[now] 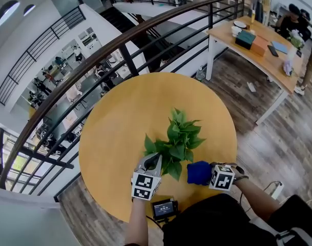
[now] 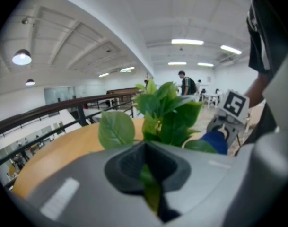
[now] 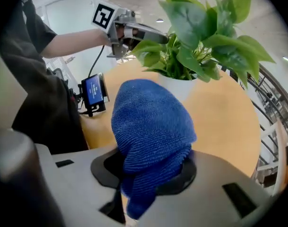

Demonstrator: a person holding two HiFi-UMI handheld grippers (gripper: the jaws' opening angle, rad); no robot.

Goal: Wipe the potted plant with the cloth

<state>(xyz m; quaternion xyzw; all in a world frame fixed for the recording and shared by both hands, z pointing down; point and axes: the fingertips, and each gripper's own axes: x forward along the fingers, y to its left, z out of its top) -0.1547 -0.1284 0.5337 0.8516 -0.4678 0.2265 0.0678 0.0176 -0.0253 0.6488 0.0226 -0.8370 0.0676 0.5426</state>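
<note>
Blue terry cloth, soft, clamped in my right jaws; left jaws closed on one thin, likely tear-prone leaf of the green potted plant, so hold near stem.

The cloth shows deep blue, the potted plant bright green, its pot white — table honey-yellow — marker cubes black-and-white.

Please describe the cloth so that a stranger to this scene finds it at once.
On the round wooden table by the railing stands a potted plant. Just right of it, the right gripper clamps the cloth: the only blue, fuzzy thing there.
</note>
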